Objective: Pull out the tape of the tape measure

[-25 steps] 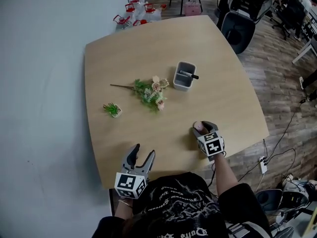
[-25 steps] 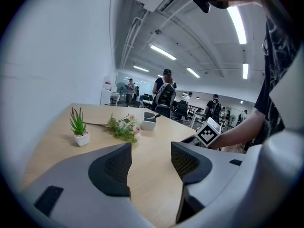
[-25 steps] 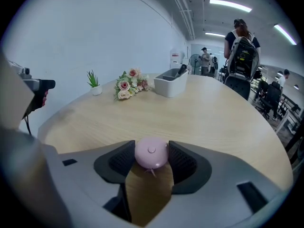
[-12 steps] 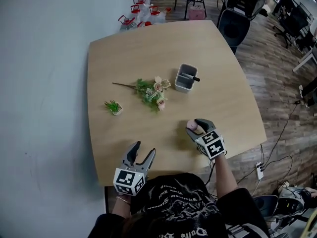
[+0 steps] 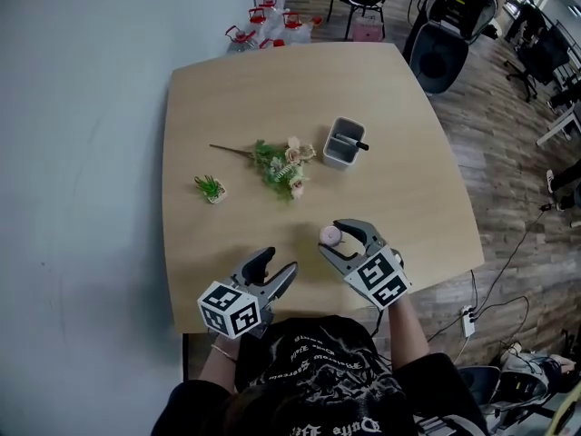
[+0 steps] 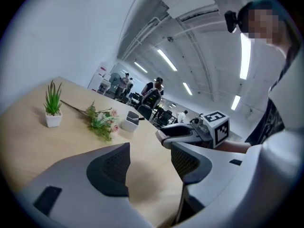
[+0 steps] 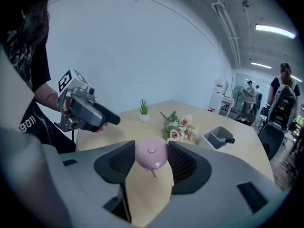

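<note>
A small round pink tape measure [image 5: 329, 235] is held over the wooden table [image 5: 272, 98], a little in from its front edge, with my right gripper [image 5: 329, 238] shut on it. In the right gripper view the pink case [image 7: 151, 152] sits between both pads, and a short thin tab [image 7: 152, 173] pokes out below it. My left gripper [image 5: 280, 262] is open with nothing between its fingers, just left of the right one, its jaws pointing toward it. From the left gripper view, the right gripper [image 6: 180, 133] shows beyond the open jaws.
A grey pen holder [image 5: 342, 143] with a black pen stands mid-table. A bunch of flowers [image 5: 280, 164] and a small potted plant [image 5: 210, 189] lie left of it. Chairs [image 5: 445, 34] and red-capped bottles [image 5: 263, 25] stand beyond the far edge.
My right gripper has carried the tape measure left, toward the left gripper. The left gripper has swung its jaws to the right, and the two now stand close together.
</note>
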Tool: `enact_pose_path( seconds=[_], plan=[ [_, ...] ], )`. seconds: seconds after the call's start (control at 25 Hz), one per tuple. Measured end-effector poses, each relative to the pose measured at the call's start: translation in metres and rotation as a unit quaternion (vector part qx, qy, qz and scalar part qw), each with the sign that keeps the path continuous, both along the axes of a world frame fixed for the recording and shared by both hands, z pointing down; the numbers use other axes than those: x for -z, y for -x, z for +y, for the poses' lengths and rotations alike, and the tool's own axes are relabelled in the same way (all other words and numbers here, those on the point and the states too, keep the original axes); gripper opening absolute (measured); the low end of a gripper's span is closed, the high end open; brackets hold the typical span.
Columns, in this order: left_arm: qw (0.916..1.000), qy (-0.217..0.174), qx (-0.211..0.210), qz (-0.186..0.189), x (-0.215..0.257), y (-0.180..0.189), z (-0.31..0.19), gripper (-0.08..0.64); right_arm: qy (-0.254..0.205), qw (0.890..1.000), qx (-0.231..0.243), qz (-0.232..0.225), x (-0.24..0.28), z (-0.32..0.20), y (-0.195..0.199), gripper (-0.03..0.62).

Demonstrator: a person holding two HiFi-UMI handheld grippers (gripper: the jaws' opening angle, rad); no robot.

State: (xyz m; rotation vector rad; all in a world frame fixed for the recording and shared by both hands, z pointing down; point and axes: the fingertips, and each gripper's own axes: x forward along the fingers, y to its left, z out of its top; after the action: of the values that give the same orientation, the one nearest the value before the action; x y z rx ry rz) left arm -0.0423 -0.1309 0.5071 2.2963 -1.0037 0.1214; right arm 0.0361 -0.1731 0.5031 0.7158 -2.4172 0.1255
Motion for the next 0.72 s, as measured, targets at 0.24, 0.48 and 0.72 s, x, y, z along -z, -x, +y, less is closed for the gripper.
enact_pose_path(
  seconds=[0.24,0.48,0.72],
  plan=[
    [0.9839,0.082,-0.062,0.146,0.014,-0.027,-0.008,0.265,-0.033,0.997,0.074,0.006,0.012,0.024,0.023,0.233],
    [0.9520,0.146,-0.059,0.263,0.014,-0.038,-0.015,0.265,-0.049,0.991,0.126,-0.005,0.025,0.037,0.041,0.233],
    [0.9261,0.189,-0.051,0.322,0.015,-0.038,-0.015,0.262,-0.062,0.985,0.158,-0.010,0.036,0.047,0.052,0.233]
  ],
)
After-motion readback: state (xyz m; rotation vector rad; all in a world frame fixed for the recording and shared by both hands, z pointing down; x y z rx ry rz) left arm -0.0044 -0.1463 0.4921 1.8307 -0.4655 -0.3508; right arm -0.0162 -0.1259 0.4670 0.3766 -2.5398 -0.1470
